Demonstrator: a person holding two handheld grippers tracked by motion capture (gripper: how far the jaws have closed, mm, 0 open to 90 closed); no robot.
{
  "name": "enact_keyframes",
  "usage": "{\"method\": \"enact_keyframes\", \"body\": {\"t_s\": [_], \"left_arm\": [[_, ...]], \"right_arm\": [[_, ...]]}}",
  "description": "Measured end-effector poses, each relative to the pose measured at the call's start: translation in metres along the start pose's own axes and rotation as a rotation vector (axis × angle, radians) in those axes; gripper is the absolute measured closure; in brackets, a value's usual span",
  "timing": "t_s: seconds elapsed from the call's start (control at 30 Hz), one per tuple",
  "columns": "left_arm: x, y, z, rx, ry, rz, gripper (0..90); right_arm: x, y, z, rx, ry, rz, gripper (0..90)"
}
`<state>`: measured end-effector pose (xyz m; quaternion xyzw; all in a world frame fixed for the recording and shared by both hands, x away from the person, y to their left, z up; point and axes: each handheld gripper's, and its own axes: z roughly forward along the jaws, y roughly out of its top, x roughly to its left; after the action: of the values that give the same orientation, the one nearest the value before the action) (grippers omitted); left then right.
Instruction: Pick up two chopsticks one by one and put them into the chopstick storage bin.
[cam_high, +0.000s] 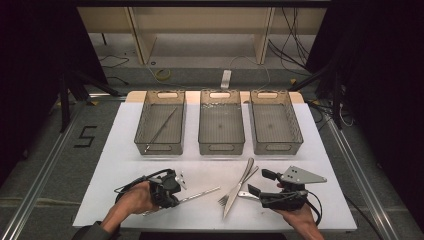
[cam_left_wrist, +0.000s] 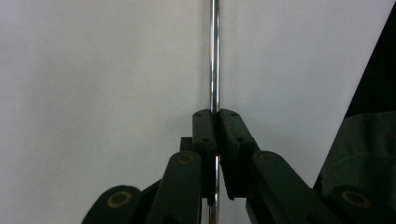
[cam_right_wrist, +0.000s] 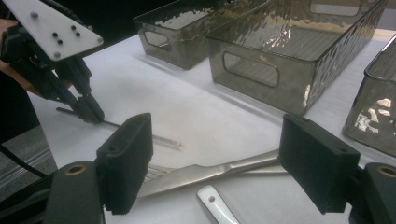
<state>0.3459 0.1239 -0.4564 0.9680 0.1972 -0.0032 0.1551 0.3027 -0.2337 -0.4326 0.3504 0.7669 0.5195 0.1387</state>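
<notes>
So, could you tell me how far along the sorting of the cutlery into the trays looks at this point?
Early on. Done: one thin metal rod already lies in the left tray. In hand: the left gripper is shut on a second rod that lies on the white mat. Left: the knife, fork and a white-handled piece lie on the mat before the open right gripper; the middle tray and right tray hold nothing.
</notes>
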Motion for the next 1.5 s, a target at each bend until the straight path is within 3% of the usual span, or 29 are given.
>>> {"method": "enact_keyframes", "body": {"t_s": [0.23, 0.6, 0.73, 1.17, 1.23, 1.3, 1.5], "left_arm": [[0.009, -0.003, -0.014, -0.059, 0.015, -0.048, 84.8], [0.022, -0.006, -0.040, -0.216, 0.027, -0.149, 84.8], [0.029, -0.004, -0.049, -0.270, 0.058, -0.201, 84.7], [0.064, 0.000, -0.087, -0.406, 0.141, -0.295, 84.8], [0.070, 0.002, -0.092, -0.414, 0.158, -0.309, 84.7], [0.075, 0.004, -0.097, -0.403, 0.205, -0.314, 84.8], [0.098, 0.010, -0.115, -0.432, 0.228, -0.356, 84.8]], "right_arm": [[0.000, 0.000, 0.000, 0.001, -0.001, 0.001, 27.0], [-0.001, 0.000, -0.001, 0.002, -0.003, 0.005, 27.0], [-0.001, -0.001, 0.000, 0.002, -0.002, 0.007, 27.0], [-0.002, -0.002, 0.001, 0.010, -0.004, 0.011, 27.0], [-0.002, -0.002, 0.002, 0.010, -0.004, 0.010, 27.0], [-0.002, -0.002, 0.001, 0.009, -0.004, 0.010, 27.0], [-0.002, -0.001, 0.001, 0.006, -0.001, 0.009, 27.0]]}}
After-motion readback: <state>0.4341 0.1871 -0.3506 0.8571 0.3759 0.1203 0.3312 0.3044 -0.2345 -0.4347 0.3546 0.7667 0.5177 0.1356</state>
